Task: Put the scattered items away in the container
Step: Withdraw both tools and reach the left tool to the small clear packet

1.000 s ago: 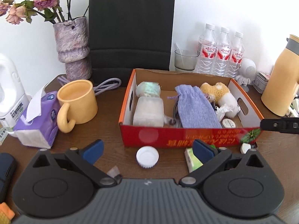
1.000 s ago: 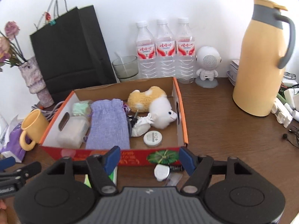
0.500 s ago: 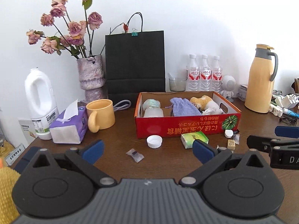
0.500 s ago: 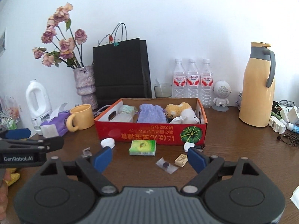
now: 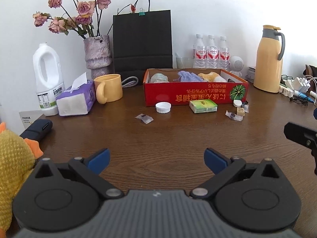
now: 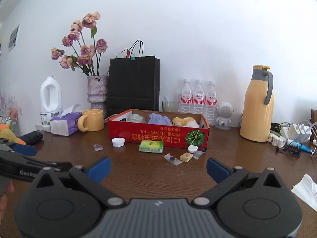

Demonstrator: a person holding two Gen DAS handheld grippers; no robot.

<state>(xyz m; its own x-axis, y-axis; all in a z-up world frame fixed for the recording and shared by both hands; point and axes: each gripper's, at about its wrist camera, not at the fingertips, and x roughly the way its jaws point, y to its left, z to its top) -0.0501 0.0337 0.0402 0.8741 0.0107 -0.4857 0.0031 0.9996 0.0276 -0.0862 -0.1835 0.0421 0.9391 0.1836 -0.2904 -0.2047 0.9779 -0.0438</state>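
A red cardboard box (image 5: 196,97) (image 6: 158,134) stands mid-table with a purple pouch, a plush toy and packets inside. In front of it lie a white cap (image 5: 163,107) (image 6: 118,142), a green packet (image 5: 202,106) (image 6: 151,146), two wrapped candies (image 5: 144,118) (image 6: 173,159), a tan cube (image 5: 240,111) (image 6: 186,156) and a white round case (image 5: 237,103) (image 6: 192,149). My left gripper (image 5: 156,158) hangs open over bare wood, well short of them. The jaws of my right gripper (image 6: 158,167) are opening, with nothing between them.
A yellow mug (image 5: 108,88), tissue pack (image 5: 76,100), white jug (image 5: 48,79) and vase (image 5: 97,55) stand left of the box. A black bag (image 5: 142,41), water bottles (image 5: 211,52) and a yellow flask (image 5: 269,59) line the back. A plush duck (image 5: 13,164) sits at my near left; chargers (image 6: 293,132) lie right.
Both grippers have drawn back from the box toward the table's front, so the whole table now shows. The right jaws have spread wider. Nothing was picked up.
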